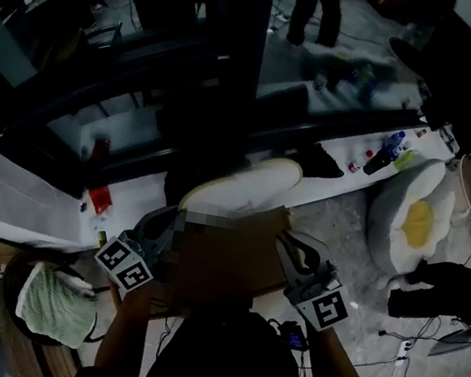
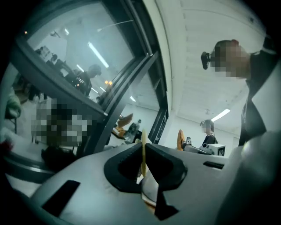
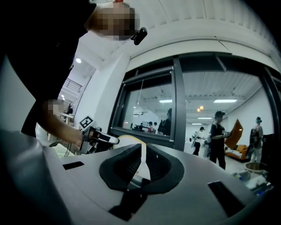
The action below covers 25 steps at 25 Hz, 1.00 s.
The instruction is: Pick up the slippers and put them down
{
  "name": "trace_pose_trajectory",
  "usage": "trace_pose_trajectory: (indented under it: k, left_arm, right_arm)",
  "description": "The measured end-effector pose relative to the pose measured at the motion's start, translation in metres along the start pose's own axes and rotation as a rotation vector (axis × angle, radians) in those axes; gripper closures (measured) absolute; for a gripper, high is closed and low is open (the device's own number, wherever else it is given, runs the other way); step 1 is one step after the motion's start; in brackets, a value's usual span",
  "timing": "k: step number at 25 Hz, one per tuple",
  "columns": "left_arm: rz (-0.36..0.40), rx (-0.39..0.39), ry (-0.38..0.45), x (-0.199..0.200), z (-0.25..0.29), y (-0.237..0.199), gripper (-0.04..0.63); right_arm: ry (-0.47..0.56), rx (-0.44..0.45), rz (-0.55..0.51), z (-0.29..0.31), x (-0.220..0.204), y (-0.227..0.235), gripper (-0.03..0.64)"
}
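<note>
Currently one slipper (image 1: 245, 183) is held up in the air between the two grippers, close under the head camera, cream sole facing up, in front of the white window sill (image 1: 131, 197). Below the sole a brown part is seen, partly under a mosaic patch; whether a second slipper sits behind it cannot be told.

The left gripper (image 1: 167, 224) is clamped on the slipper's left side: in the left gripper view the jaws are almost together, with a thin yellowish edge (image 2: 143, 149) pinched between them. The right gripper (image 1: 290, 244) is closed on the opposite side: in the right gripper view a thin pale edge (image 3: 143, 161) is nipped between nearly closed jaws.

Handling, as judged: the slipper is expected to be light and soft, with a flexible sole that can bend or sag when gripped only at the rim. The thin edge is a small hold, so slipping out is a risk if it is swung or tilted fast. A bite deeper over the sole rim, mid-length on each side, is likely safer. Nothing fragile is involved.

An egg-shaped cushion (image 1: 418, 221) lies on the floor to the right, well apart. A green towel (image 1: 55, 305) is seen lower left.
</note>
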State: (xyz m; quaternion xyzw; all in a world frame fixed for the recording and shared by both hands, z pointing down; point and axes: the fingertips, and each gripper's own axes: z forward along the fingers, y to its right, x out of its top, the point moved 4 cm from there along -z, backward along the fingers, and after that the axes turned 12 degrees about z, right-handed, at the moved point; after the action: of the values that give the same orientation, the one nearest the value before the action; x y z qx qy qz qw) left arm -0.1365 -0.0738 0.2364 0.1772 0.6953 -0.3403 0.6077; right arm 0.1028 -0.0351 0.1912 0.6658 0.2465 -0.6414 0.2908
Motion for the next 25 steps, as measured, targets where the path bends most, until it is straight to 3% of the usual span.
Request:
trace_pose_trajectory:
  k: [5, 8, 13, 25]
  left_arm:
    - [0.17, 0.041, 0.055, 0.052, -0.005, 0.018, 0.566]
    - [0.226, 0.044, 0.079, 0.073, -0.01, 0.029, 0.566]
    - [0.271, 0.056, 0.121, 0.092, -0.019, 0.044, 0.566]
    - [0.295, 0.076, 0.154, 0.104, -0.032, 0.046, 0.566]
  right_arm:
    - [0.065, 0.023, -0.035, 0.001, 0.032, -0.005, 0.575]
    - [0.106, 0.043, -0.053, 0.0, 0.049, -0.011, 0.575]
    - [0.154, 0.085, -0.083, 0.005, 0.067, -0.025, 0.575]
    - [0.192, 0.103, -0.084, 0.006, 0.078, -0.037, 0.575]
